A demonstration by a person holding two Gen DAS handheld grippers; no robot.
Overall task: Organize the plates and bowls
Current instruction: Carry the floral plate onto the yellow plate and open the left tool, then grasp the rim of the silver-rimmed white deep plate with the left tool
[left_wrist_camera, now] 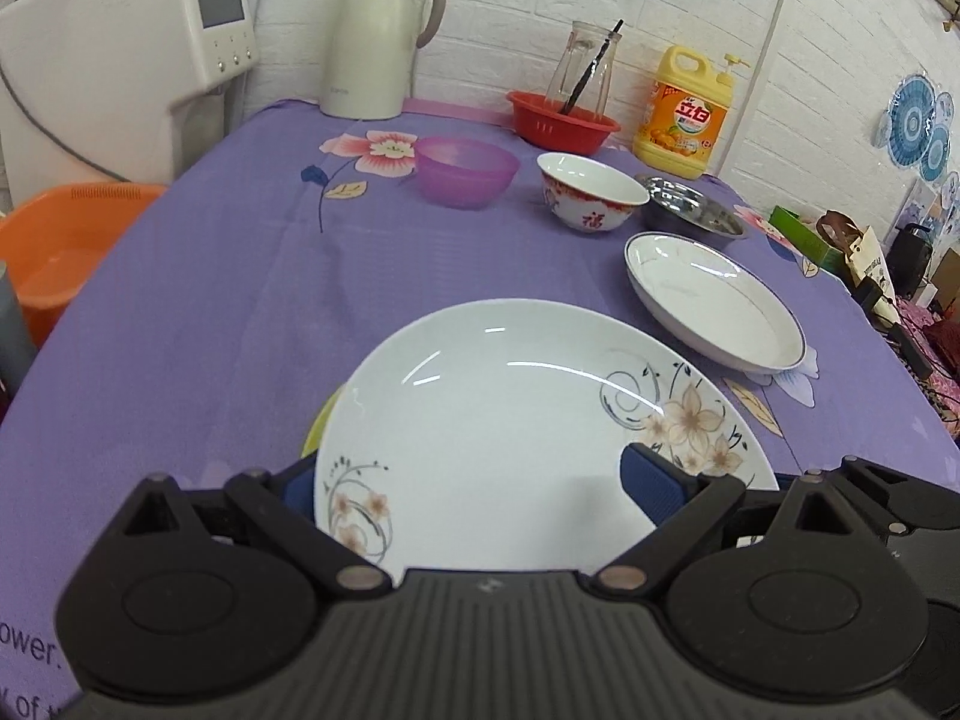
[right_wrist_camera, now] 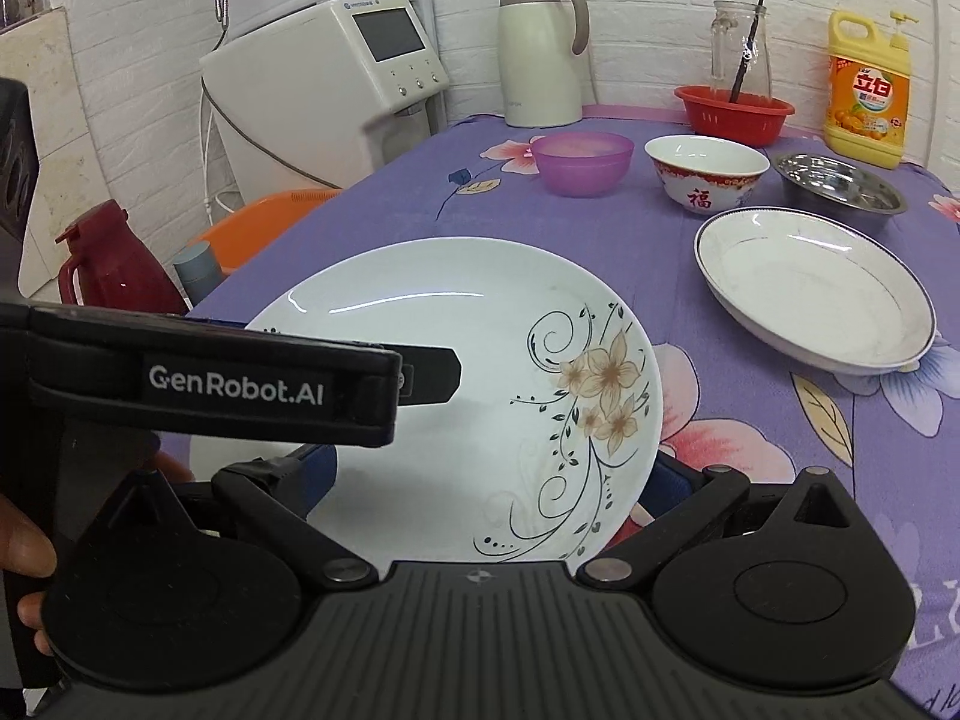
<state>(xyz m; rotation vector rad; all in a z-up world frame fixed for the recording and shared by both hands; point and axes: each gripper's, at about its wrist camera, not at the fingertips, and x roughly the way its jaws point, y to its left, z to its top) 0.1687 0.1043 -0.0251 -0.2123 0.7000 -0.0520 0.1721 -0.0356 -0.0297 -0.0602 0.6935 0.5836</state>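
Observation:
A white plate with brown flowers (left_wrist_camera: 510, 414) fills the near part of both views; in the right wrist view it shows as (right_wrist_camera: 480, 360). My left gripper (left_wrist_camera: 480, 480) holds its near rim, one blue pad (left_wrist_camera: 651, 486) on top and the other under it. A yellow-green rim (left_wrist_camera: 321, 426) shows beneath the plate. In the right wrist view my right gripper (right_wrist_camera: 489, 480) straddles the plate's near edge; whether it grips cannot be told. The left gripper's body (right_wrist_camera: 240, 378) crosses over the plate's left side. A white blue-rimmed plate (left_wrist_camera: 714, 300) (right_wrist_camera: 816, 294) lies to the right.
On the purple floral cloth (left_wrist_camera: 240, 276) stand a purple bowl (left_wrist_camera: 468, 171), a red-patterned ceramic bowl (left_wrist_camera: 591, 192), a steel bowl (left_wrist_camera: 696, 210), a red basket (left_wrist_camera: 561, 123) with a glass bottle, a yellow detergent jug (left_wrist_camera: 687, 114) and a cream thermos (left_wrist_camera: 375, 36). An orange basin (left_wrist_camera: 60, 252) sits off the left edge.

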